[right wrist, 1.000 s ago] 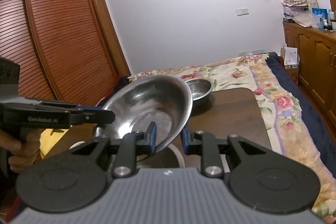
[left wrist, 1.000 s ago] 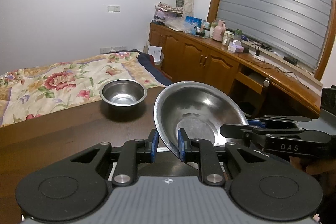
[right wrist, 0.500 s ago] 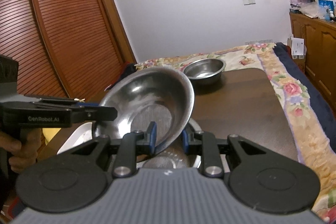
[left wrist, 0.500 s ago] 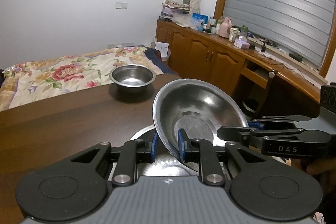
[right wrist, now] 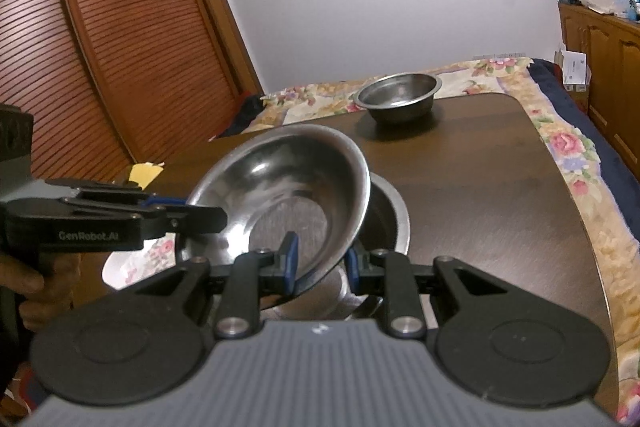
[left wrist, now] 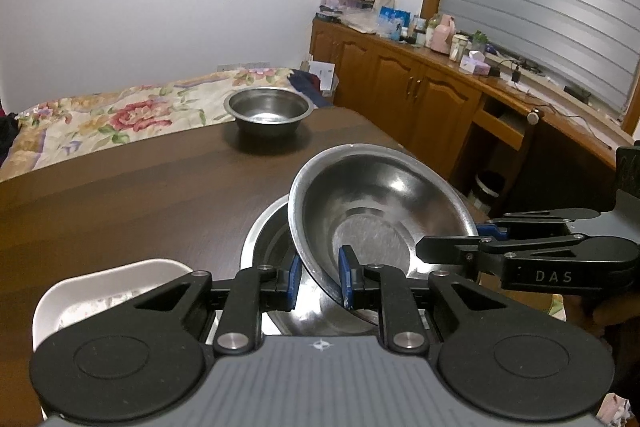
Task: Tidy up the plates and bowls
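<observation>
dark brown wooden surface (left wrist: pixel 120 195) fills the room's middle, flowered bed beyond its far edge. left hand-held gripper (left wrist: pixel 319 279) pinches the near rim of a wide shiny steel bowl (left wrist: pixel 372 211), tilted, and right hand-held gripper (right wrist: pixel 318 259) pinches the same bowl's rim from the opposite side. it hangs just over a second steel bowl (right wrist: pixel 390 219) near the front edge. white dish (left wrist: pixel 100 291) beside it; small deep steel bowl (left wrist: pixel 268 111) by the far edge.
</observation>
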Demonstrator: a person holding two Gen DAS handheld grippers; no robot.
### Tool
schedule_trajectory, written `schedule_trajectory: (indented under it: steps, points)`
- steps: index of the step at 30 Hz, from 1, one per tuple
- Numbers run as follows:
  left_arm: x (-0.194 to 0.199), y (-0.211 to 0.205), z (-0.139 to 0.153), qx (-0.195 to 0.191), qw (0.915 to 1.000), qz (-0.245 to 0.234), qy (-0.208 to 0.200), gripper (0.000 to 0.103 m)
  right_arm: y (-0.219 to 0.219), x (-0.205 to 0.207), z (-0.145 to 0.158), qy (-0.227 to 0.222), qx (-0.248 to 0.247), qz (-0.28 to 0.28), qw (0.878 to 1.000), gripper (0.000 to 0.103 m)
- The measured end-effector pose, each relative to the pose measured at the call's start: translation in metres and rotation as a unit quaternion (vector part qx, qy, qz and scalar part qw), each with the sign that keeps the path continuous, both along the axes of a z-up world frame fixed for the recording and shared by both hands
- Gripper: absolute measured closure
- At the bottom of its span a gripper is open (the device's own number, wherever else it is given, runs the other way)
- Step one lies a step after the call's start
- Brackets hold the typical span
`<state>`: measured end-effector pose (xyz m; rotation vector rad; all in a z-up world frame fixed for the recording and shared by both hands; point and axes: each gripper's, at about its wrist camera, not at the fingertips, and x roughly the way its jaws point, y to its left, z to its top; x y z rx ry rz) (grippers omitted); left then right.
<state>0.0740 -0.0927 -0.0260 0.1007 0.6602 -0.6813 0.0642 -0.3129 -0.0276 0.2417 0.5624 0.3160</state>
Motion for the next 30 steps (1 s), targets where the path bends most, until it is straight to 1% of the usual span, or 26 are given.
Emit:
schedule_trajectory:
  steps: [9,13,20,30]
  points:
    - [0.005,-0.001,-0.010,0.014,0.9999,0.006,0.000,0.081,0.002,0.004,-0.005,0.010,-0.002,0.002,1.000,0.077]
    - [0.007,-0.004,-0.013,0.018,0.9998,0.007,0.006,0.081,0.005,0.005,-0.004,0.006,-0.018,0.000,1.000,0.076]
    - [0.011,-0.005,-0.018,0.028,0.9995,0.014,0.010,0.080,0.007,0.007,-0.004,0.007,-0.029,0.003,1.000,0.077]
    - [0.012,-0.002,-0.020,0.027,0.9995,0.015,0.009,0.080,0.007,0.006,-0.001,0.001,-0.053,-0.001,0.999,0.077]
